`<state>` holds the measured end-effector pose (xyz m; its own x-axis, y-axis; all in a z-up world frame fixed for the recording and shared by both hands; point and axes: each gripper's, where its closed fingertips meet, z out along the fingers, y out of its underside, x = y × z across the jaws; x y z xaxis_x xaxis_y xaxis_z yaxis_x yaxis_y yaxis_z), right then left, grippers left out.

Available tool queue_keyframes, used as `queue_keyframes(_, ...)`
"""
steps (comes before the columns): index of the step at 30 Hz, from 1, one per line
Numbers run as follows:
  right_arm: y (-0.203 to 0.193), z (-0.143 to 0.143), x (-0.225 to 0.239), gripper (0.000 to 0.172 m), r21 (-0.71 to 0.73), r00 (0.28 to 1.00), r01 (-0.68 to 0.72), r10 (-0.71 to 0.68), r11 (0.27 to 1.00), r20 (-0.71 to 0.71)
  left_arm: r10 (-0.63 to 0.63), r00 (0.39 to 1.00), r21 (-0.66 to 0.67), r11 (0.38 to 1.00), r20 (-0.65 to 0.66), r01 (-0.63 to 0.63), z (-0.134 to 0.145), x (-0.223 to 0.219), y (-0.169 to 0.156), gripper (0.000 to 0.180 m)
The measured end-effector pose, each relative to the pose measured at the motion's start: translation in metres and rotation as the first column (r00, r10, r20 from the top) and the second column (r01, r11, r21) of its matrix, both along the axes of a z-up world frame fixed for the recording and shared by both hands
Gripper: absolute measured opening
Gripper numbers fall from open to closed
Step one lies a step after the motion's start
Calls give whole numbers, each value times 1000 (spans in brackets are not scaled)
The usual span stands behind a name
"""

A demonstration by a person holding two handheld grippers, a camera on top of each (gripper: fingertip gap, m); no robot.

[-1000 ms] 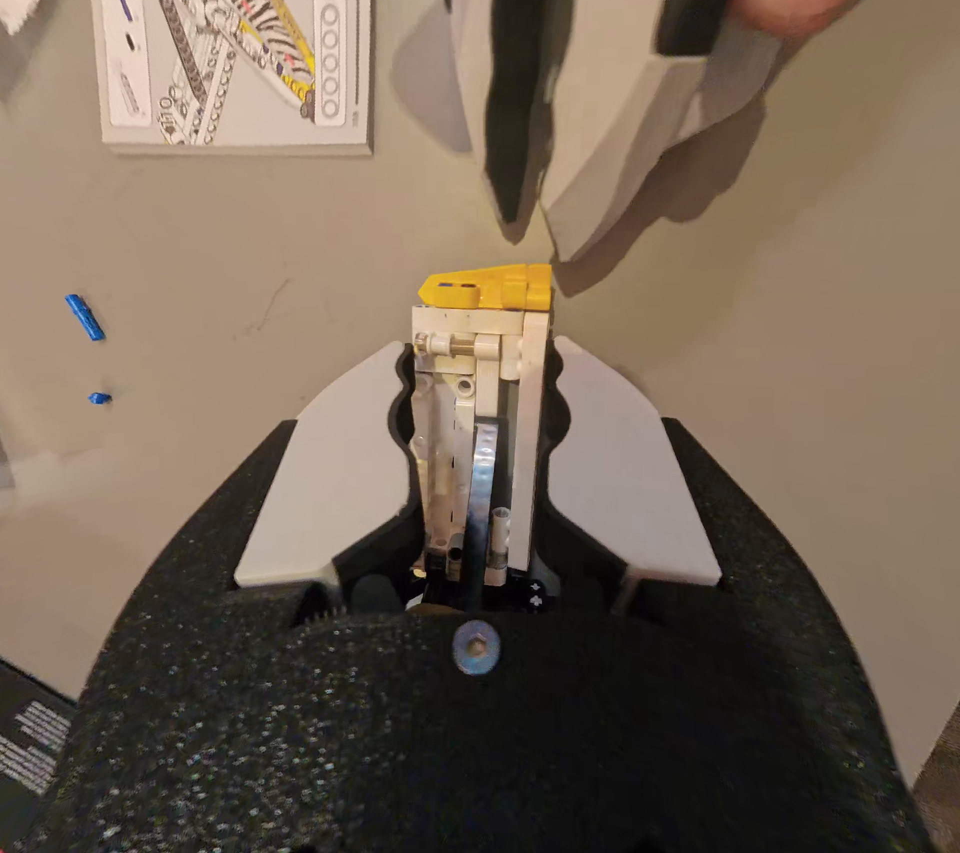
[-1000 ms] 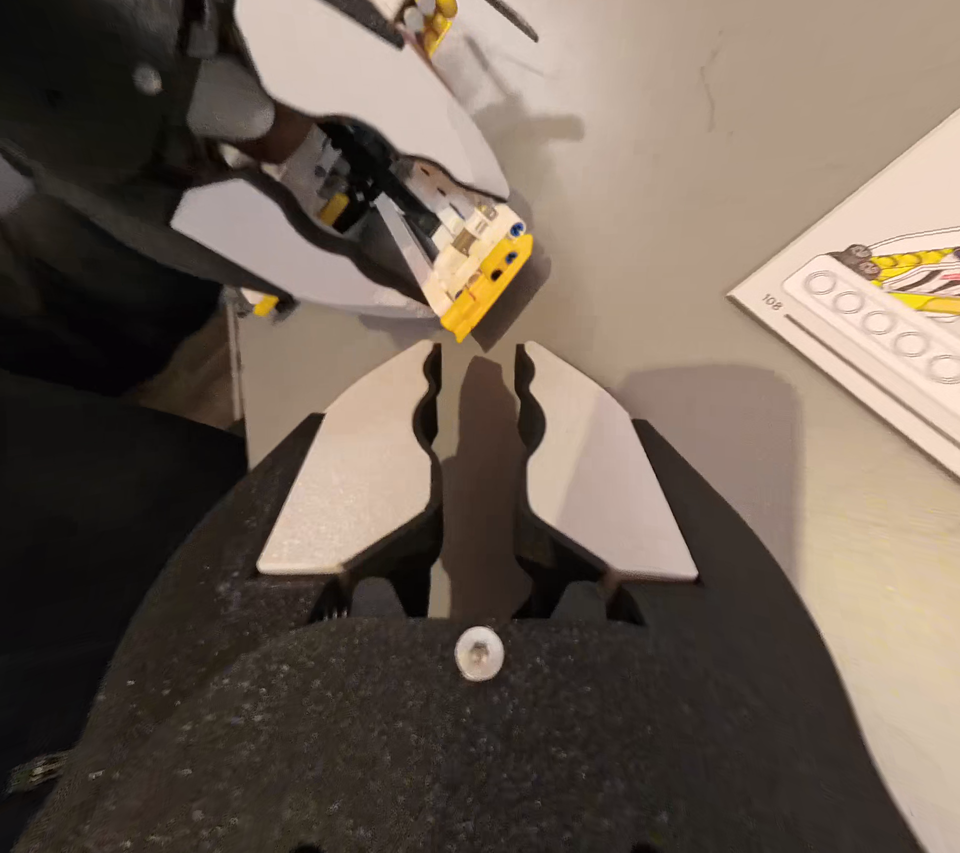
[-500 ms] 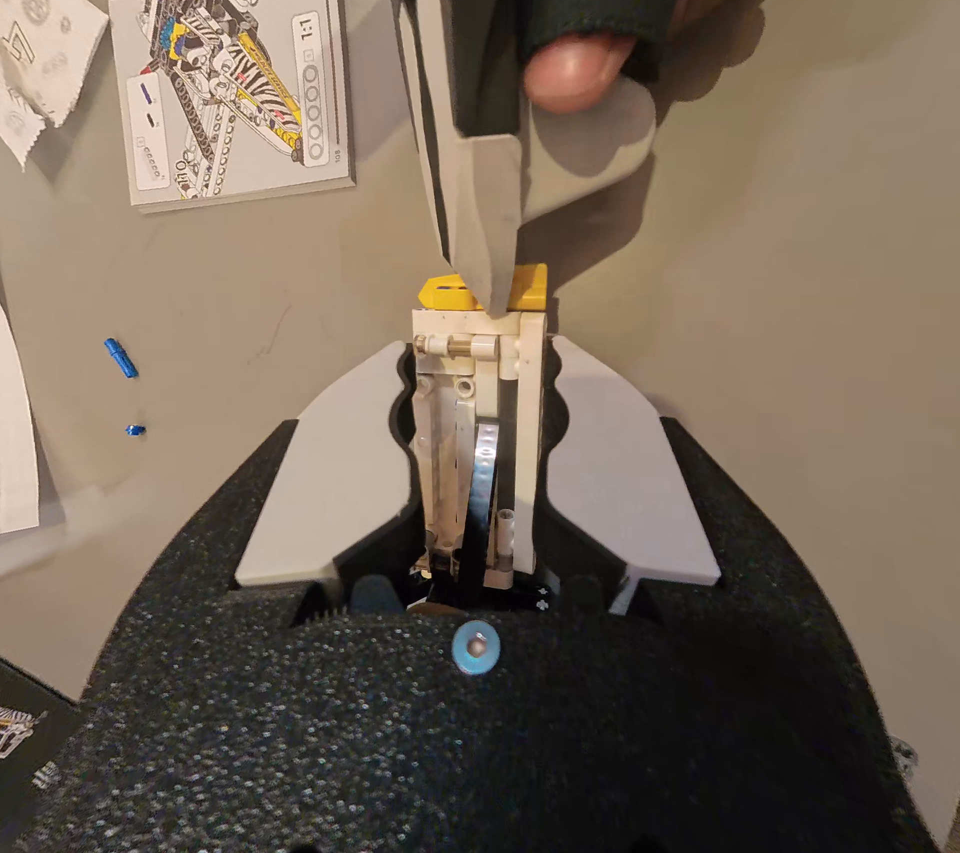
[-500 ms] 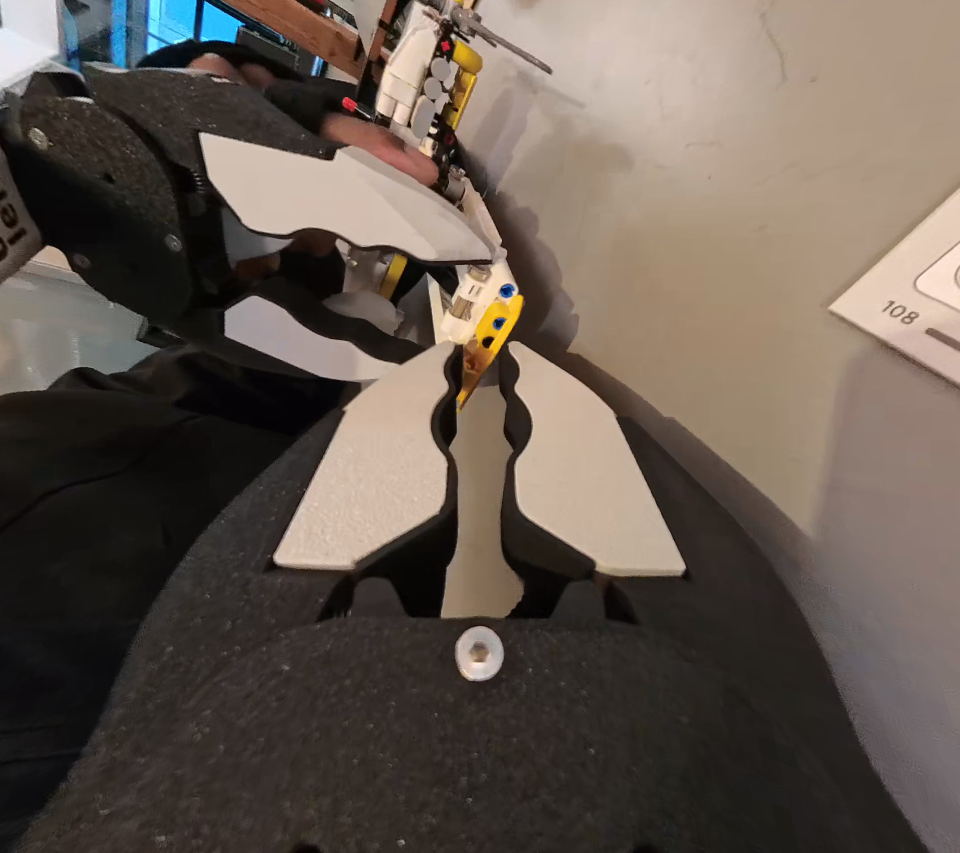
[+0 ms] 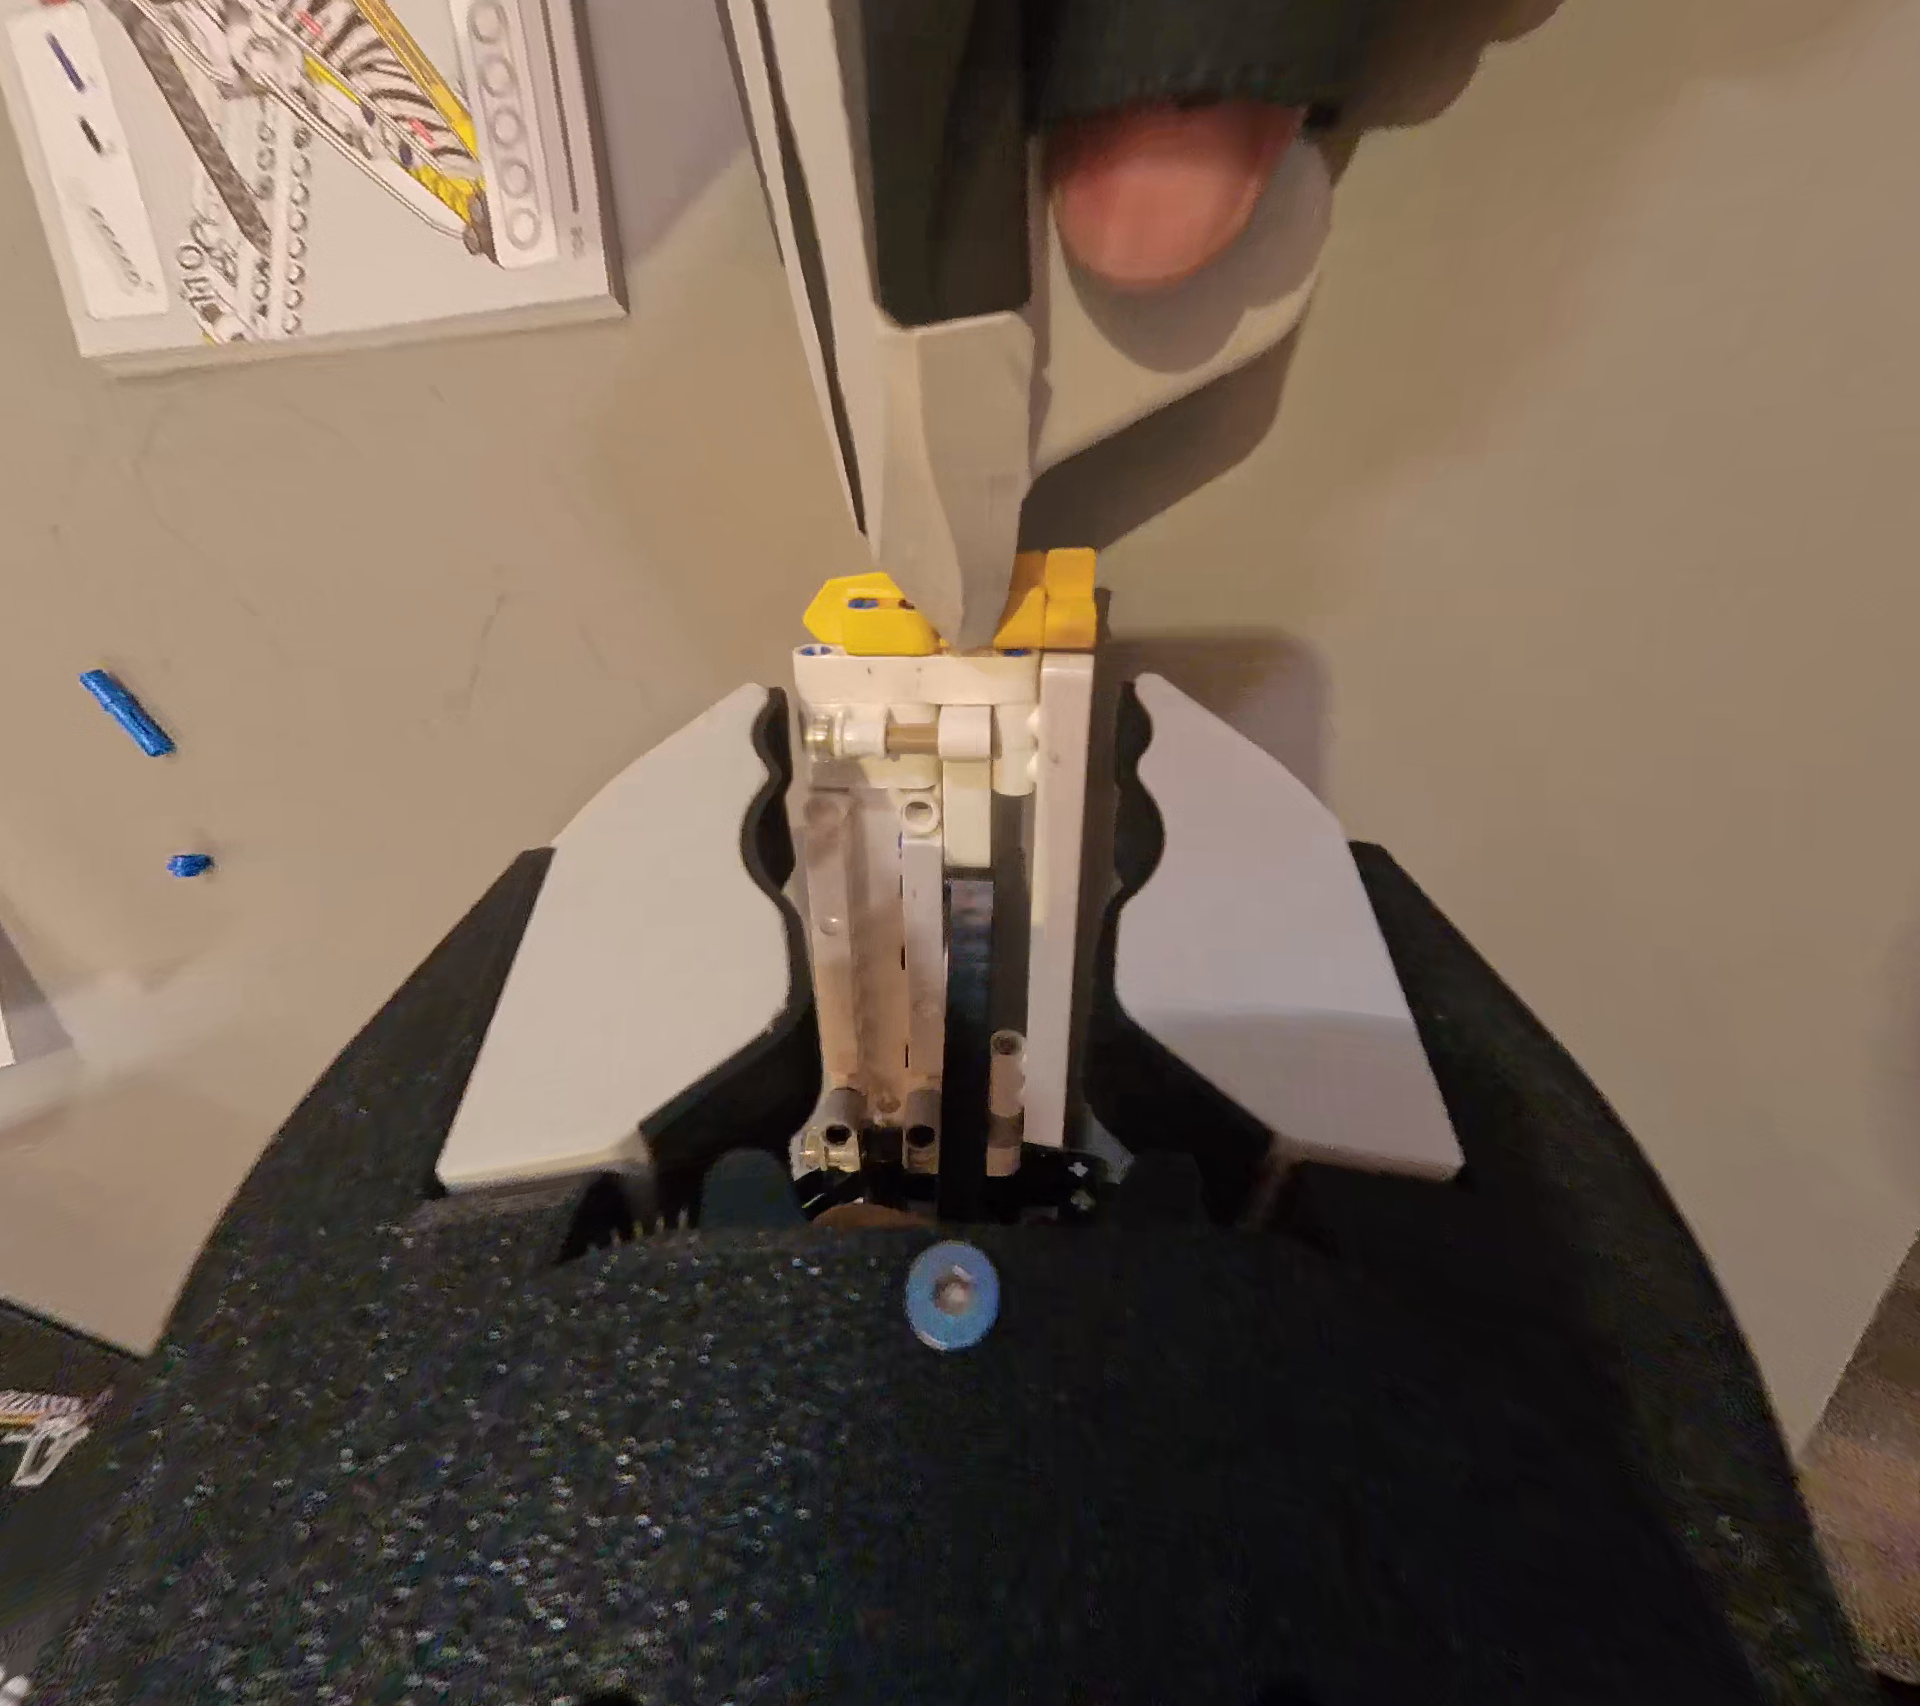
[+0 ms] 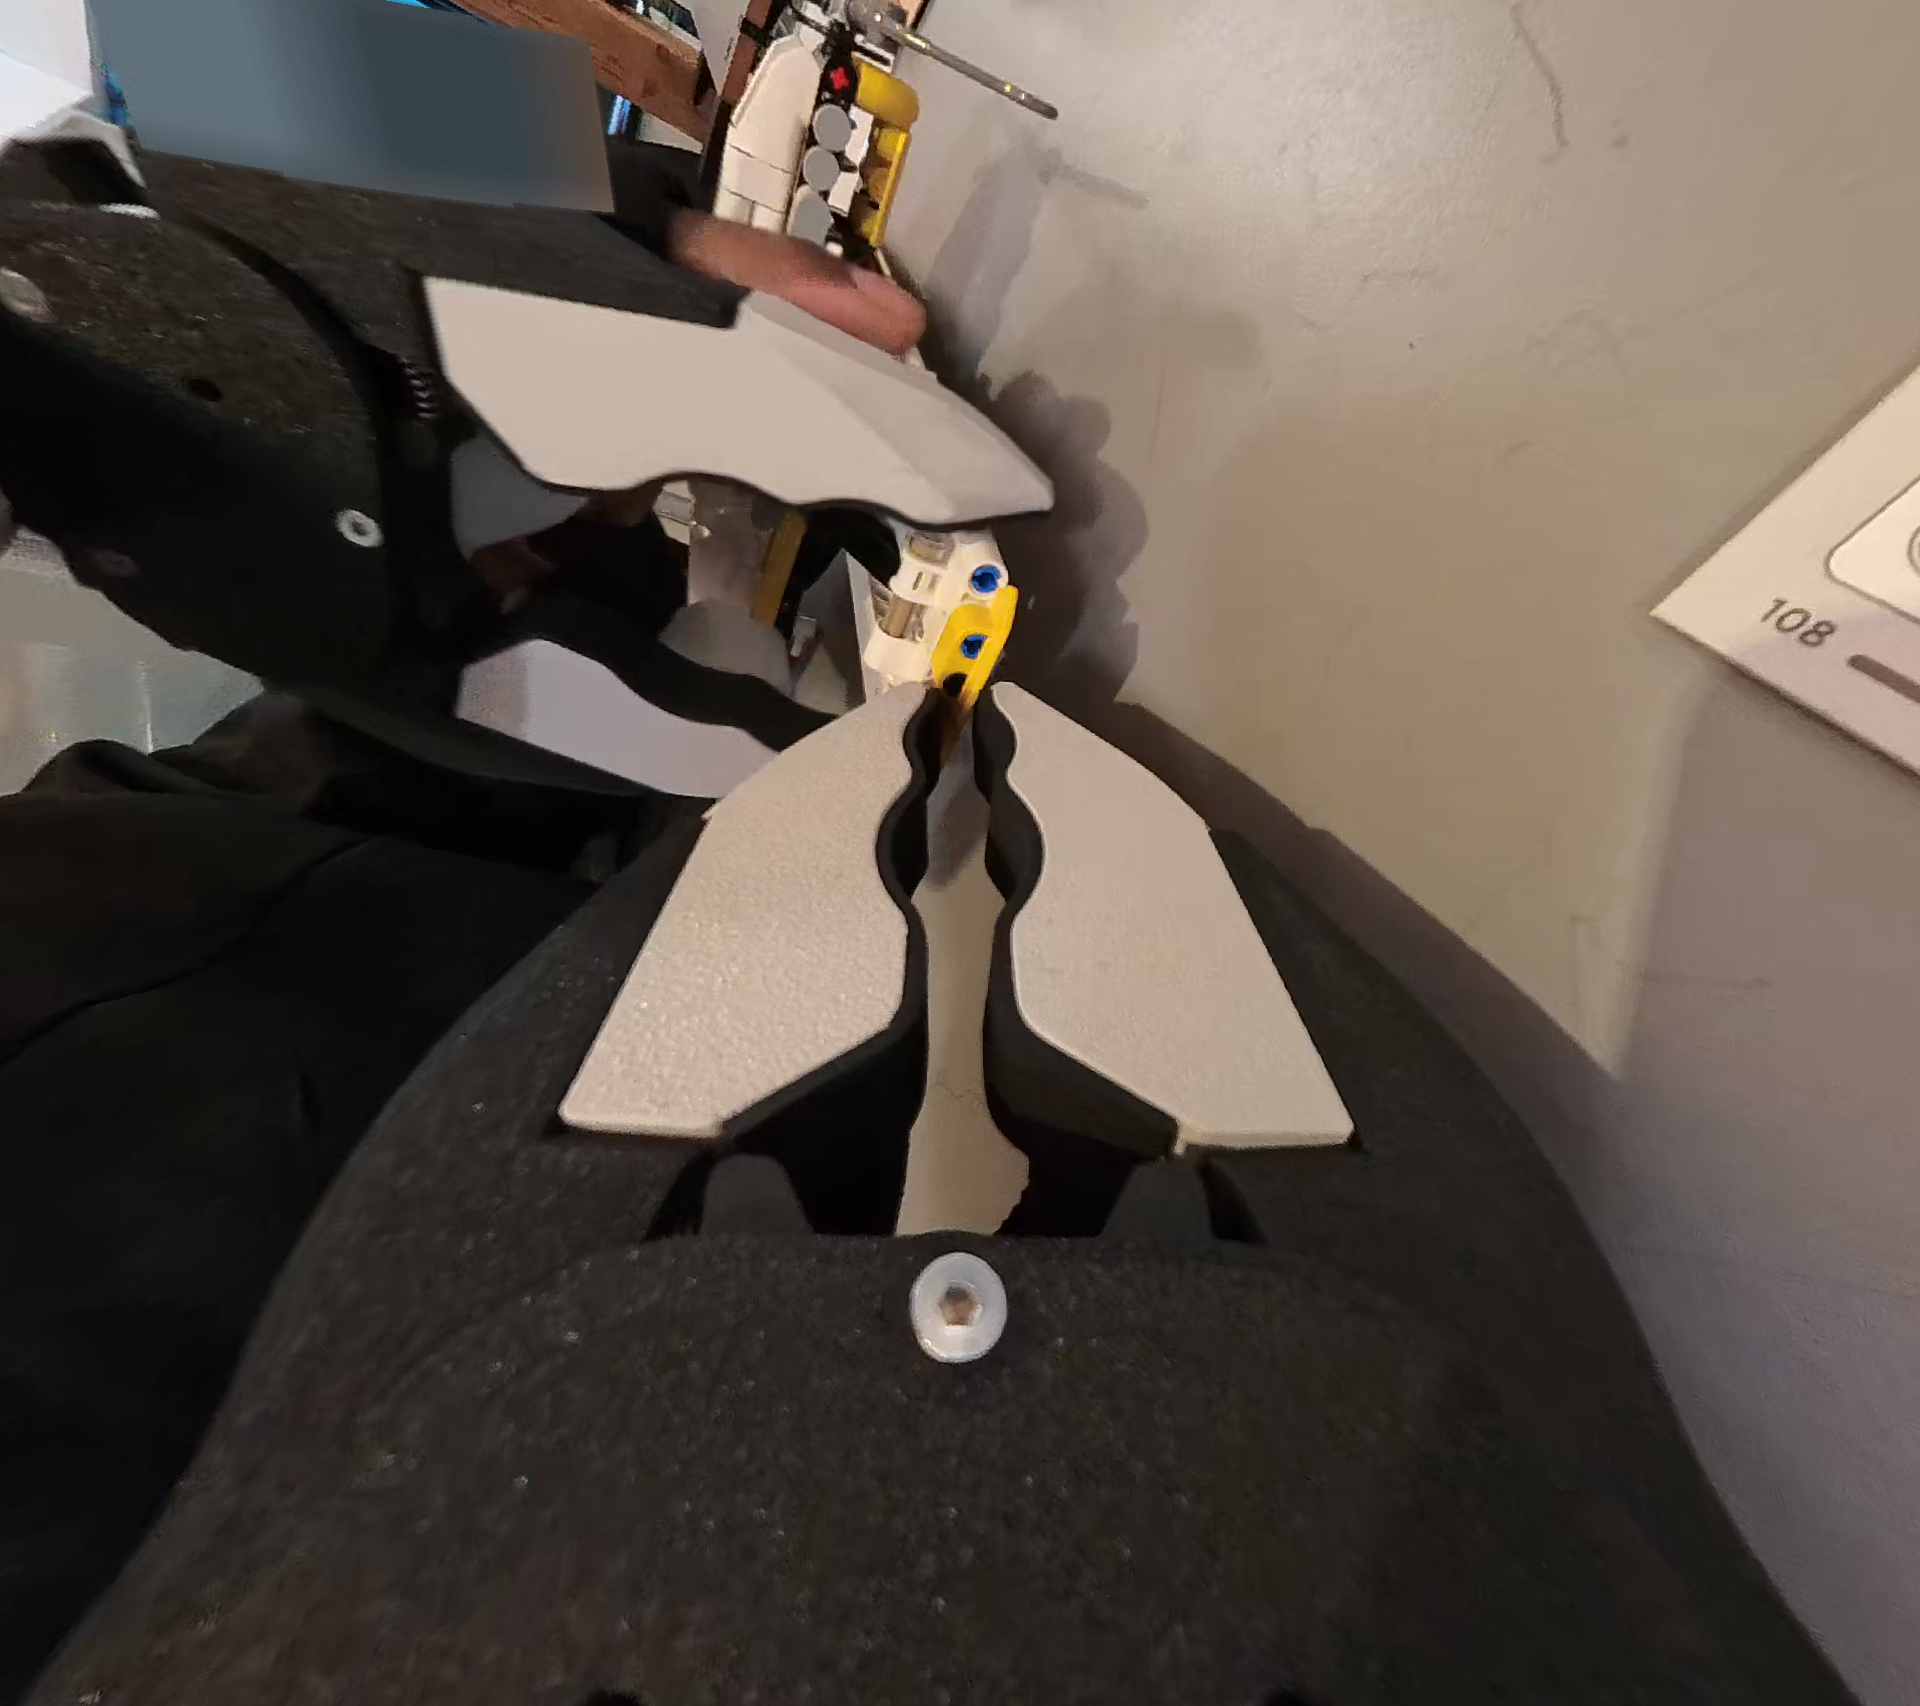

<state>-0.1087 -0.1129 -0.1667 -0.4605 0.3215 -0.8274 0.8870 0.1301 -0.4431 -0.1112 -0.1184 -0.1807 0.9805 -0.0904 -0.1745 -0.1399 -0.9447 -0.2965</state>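
Left gripper (image 5: 951, 721): fingers spread, gaps either side of white brick model (image 5: 940, 877). Right gripper (image 6: 951, 706): fingers pinching model's yellow end piece (image 6: 977, 643). Loose blue pins (image 5: 125, 713) on desk (image 5: 1558, 617).

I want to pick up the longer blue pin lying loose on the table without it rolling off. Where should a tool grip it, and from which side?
Grip the longer blue pin at mid-length, coming straight down from above, fingers on either side of its long sides. It lies flat and slanted on the table, thin and rod-like, so closing across its width should probably trap it rather than push it along. The shorter blue piece lies apart, clear of the approach.
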Motion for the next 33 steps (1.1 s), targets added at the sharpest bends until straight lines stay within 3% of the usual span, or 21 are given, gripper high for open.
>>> queue_keyframes(14,7,-2,4,4,7,999,-43,43,999,-1,-27,1000,22,999,15,27,-4,0,5,55)
queue_keyframes(33,13,0,-2,4,-9,1000,6,-6,1000,-9,-84,996,-6,996,-36,84,-2,-7,12,54)
